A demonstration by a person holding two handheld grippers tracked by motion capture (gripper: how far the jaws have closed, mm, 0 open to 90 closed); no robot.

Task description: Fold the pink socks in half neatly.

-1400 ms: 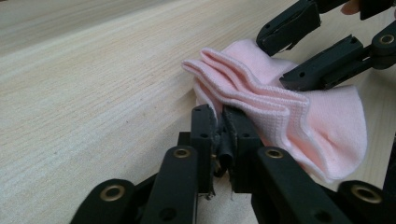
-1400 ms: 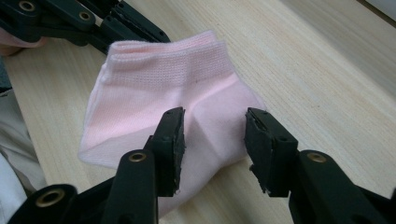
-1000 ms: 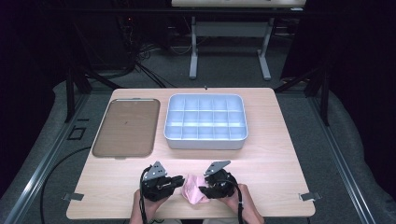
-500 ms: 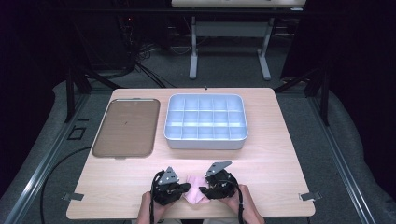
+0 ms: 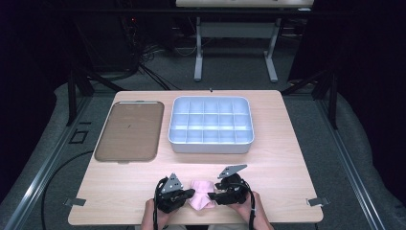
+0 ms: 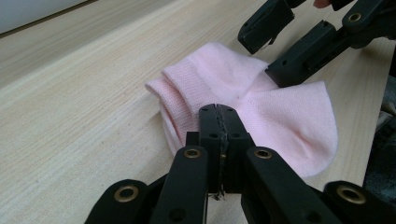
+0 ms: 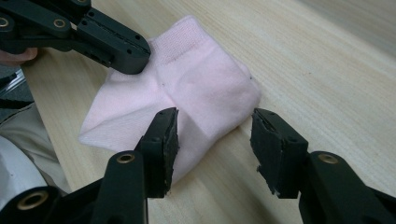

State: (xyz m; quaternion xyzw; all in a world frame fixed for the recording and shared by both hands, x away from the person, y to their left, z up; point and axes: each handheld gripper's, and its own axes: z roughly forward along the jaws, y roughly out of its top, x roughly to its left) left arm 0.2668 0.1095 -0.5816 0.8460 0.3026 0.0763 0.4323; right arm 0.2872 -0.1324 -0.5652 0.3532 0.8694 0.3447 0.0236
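A pink sock [image 5: 200, 197] lies flat on the wooden table near its front edge, between the two grippers. My left gripper [image 5: 191, 194] comes at it from the left. Its jaws are pressed together [image 6: 218, 112] and nip the sock [image 6: 285, 116] at its ribbed cuff end. From the right, my right gripper [image 5: 213, 195] stands open [image 7: 212, 119]. One of its pads rests on the sock [image 7: 201, 88] while the other is over bare wood, so the sock's rounded edge lies in the gap. The left gripper's shut tip [image 7: 133, 53] touches the sock's far edge.
A flat brown tray [image 5: 127, 130] lies at the back left of the table. A white divided box [image 5: 210, 143] with several empty compartments stands at the back middle. The table's front edge [image 5: 196, 223] runs just behind the hands.
The left gripper has moved right and down onto the sock's left side, and its jaws have come together. The right gripper has stayed in place.
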